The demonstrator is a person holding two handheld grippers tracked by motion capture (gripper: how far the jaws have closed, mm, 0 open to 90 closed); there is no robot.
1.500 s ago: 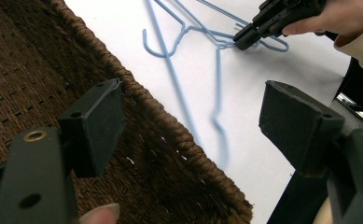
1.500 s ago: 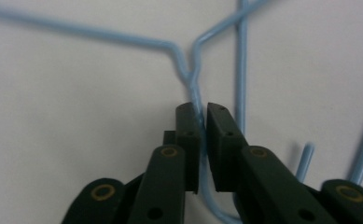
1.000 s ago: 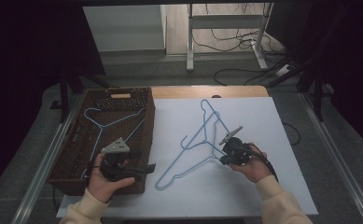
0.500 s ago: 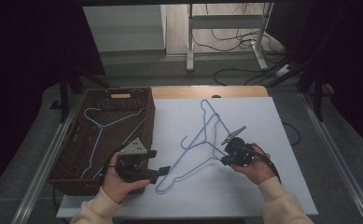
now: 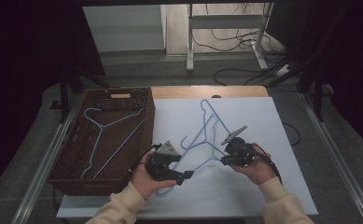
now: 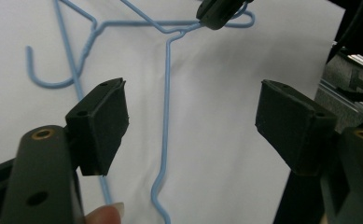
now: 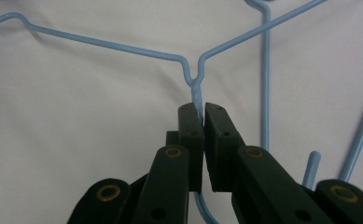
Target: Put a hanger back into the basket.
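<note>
Blue wire hanger (image 7: pixel 123 46): our right gripper (image 7: pixel 202 109) pinches its twisted neck at frame centre; our left gripper (image 6: pixel 191 116), jaws just narrowing, straddles its bar unclenched.

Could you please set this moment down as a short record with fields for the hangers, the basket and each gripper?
surface: white table top
basket: brown wicker basket at left, one blue wire hanger inside
hangers on table: two blue wire hangers, overlapping
right gripper: shut on the twisted neck of held hanger
left gripper: open, jaws just been closing a little, straddling that hanger's bottom wire without touching
other table hanger: lies loose
</note>
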